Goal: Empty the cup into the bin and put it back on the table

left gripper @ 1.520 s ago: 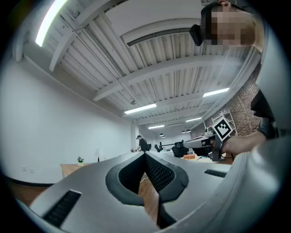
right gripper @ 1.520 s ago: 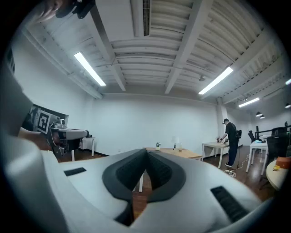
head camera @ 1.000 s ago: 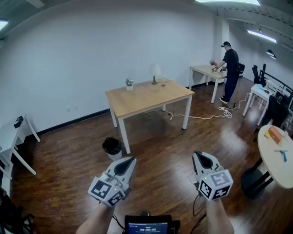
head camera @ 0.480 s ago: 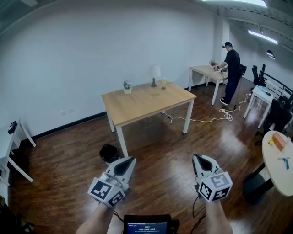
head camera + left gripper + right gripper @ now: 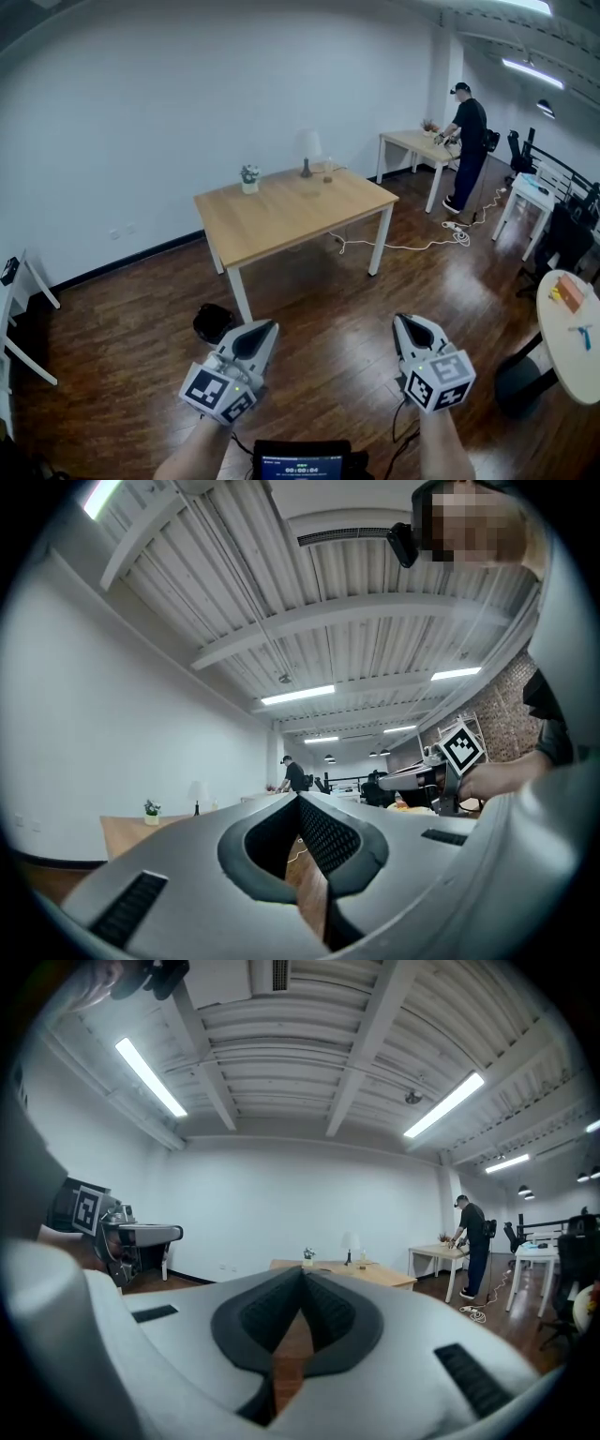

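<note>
Both claws clenched, empty — left gripper (image 5: 266, 330), right gripper (image 5: 404, 321). Head view alone shows bin (image 5: 214, 322) beside table (image 5: 281, 211) — gripper views catch only the tabletop.

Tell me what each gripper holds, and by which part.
Nothing is held: the left gripper and the right gripper both have their jaws shut together with nothing between them.

The wooden table (image 5: 281, 216) now looks nearer and larger in the head view; the black bin (image 5: 214, 322) by its leg has shifted left and lower in frame
</note>
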{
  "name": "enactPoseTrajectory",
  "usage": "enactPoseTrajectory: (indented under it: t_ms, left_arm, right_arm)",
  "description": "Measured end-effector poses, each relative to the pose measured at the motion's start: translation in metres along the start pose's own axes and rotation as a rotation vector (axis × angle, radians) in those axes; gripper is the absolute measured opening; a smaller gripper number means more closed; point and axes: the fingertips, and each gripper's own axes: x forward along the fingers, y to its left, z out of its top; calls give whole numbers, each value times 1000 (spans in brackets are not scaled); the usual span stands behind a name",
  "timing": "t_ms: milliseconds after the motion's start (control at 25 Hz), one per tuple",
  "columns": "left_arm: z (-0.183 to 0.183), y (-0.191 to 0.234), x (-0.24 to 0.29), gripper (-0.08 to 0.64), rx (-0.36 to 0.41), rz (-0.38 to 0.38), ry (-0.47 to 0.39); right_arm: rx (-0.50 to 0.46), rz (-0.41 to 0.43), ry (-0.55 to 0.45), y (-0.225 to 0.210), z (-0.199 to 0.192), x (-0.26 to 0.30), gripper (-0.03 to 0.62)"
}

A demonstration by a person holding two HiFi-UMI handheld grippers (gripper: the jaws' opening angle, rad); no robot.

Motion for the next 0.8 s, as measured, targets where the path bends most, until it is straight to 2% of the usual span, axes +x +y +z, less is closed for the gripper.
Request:
enactPoseTrajectory:
  t_ms: [240,560,800]
  left_arm:
    - [-11,22,24,0,-26,6,9]
    - [-30,37,86,0,-9,31,21]
    - [-41,47,138,0,1,67,7]
  right_arm:
    - [-6,5,20,-14,-2,29,0]
    - [18,27,13,-67,-8,73,0]
    - [-11,60,-14,-115,4,111,0]
